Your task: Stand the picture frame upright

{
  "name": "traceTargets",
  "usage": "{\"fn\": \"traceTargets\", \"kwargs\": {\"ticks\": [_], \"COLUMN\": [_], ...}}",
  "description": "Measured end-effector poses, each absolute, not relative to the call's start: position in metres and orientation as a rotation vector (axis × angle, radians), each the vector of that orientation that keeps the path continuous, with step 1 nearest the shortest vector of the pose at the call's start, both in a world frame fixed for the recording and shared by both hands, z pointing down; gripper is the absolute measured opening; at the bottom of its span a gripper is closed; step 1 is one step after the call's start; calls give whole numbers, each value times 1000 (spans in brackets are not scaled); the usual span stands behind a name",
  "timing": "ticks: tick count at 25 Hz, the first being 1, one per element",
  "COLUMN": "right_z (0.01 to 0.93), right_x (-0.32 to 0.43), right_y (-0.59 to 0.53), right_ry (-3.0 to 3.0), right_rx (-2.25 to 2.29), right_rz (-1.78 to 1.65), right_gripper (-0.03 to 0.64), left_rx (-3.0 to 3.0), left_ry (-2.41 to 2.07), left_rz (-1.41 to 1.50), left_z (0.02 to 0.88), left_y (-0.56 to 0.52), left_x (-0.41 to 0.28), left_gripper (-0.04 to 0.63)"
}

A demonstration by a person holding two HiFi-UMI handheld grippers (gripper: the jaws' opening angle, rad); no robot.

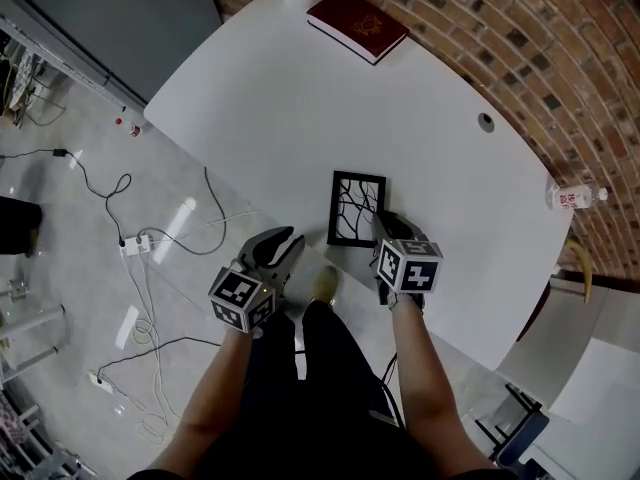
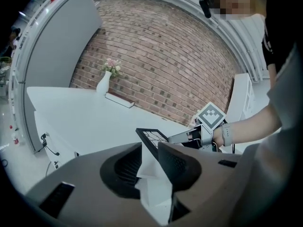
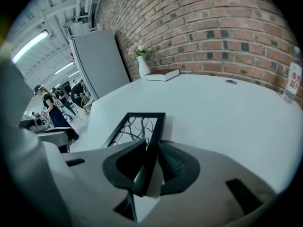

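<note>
Running between right gripper (image 1: 382, 224) jaws is one picture frame (image 1: 355, 206) edge.

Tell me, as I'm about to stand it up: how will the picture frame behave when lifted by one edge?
Probably stiff: the picture frame has straight black bars. Likely light, since the right tool grips it by one thin edge. Upright it may tip easily, being so thin; no stand shows.
</note>
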State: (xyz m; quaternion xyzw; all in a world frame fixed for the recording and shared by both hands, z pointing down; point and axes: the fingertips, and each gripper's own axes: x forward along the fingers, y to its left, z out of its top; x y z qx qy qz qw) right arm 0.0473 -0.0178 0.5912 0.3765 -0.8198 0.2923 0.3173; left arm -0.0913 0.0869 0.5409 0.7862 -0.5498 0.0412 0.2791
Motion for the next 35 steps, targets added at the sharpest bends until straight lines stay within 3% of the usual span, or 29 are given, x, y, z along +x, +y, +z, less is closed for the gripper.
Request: {"fn": "traceTargets", "kwargs": {"ticks": [3,5,10,12,17,19,35], "right_z": [589,589,590,590,590,589,588], "right_x": [36,29,14,11,4,0,-16], "right_y": [-14,-9,3,6,10,14,51], "right_ry": [-2165,-2164,-2174,-2174,-2172,-2183,-2199], "right_rx": [998,994,968,966,967,961,937], "right_rz": [767,767,731,726,702,690,631], "right_gripper": [83,83,83,83,83,83,80], "left_rx": [2099,2086,2036,2013,1974,1943,1714], "left_ry": [-1408,-1368,-1291,-1250,-1142,-1097,-875], "left_rz": [127,126,122,117,124,111,-171], "left_z": [548,552,565,571,586,591,605], "left_y": [89,91,100,102,107,110,119], "left_x": [-89,-88,-89,-89,-84,-81,-79], "left_gripper": [118,173,176,217,218,252,253]}}
